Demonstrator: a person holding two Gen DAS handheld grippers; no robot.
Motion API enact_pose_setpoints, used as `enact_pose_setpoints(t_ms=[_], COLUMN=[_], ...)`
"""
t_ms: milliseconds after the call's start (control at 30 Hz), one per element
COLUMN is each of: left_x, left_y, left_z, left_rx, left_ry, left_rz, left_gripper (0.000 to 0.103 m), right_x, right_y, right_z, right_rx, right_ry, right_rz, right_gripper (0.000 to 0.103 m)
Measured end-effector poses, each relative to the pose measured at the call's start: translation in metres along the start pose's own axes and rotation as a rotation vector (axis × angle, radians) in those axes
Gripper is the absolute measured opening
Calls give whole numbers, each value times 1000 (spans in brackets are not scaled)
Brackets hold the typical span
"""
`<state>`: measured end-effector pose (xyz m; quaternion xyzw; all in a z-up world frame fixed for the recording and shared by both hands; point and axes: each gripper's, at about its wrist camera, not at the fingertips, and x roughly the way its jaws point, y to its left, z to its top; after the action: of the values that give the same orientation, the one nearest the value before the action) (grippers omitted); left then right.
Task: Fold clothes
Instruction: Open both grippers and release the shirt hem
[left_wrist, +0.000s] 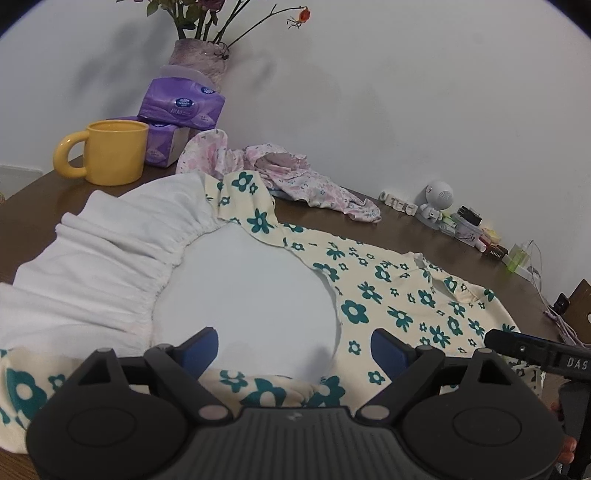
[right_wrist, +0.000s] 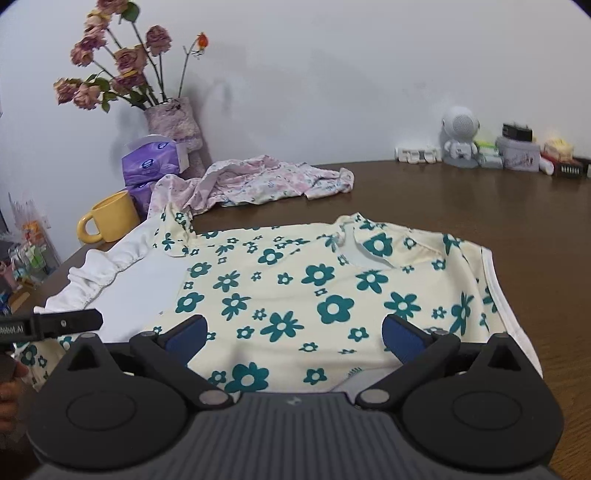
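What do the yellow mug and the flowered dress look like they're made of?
Mug: likely glazed ceramic, with thick walls and a soft sheen. Dress: thin printed knit, probably cotton, matte and lying limp with creases; its white lining is gathered on elastic.

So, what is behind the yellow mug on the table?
Behind the yellow mug stand purple tissue packs, stacked, and further back a vase with dried roses against the wall. The mug covers the lower pack's left part; anything there is hidden.

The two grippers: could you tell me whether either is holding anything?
Nothing is held: left gripper and right gripper are open above the floral garment.
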<state>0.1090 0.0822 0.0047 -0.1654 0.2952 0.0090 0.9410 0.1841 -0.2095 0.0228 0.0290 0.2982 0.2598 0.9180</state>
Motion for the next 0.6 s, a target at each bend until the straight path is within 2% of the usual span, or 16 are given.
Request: enact_pose_setpoints(t_ms=[267, 367, 467, 533, 600], left_x=[0, -8, -12, -12, -10], left_y=[-2, -9, -20, -29, -33], left_z=[-2, 0, 2, 1, -2], left_rx=[15, 33, 60, 77, 82], left_ry=[0, -29, -47, -47, -37], left_rz=[21, 14, 37, 63, 66], left_gripper=[90, 90, 89, 88, 84], right_x=[2, -4, -11, -13, -14], right_y=[-1, -1, -4, -7, -11], right_z=[-1, 0, 1, 3, 4], right_rx=[5, -3, 9, 20, 31], right_ry=[12, -7, -38, -40, -30], right_rz=[-7, -54, -99, -123, -125], right_gripper=[103, 103, 100, 80, 47])
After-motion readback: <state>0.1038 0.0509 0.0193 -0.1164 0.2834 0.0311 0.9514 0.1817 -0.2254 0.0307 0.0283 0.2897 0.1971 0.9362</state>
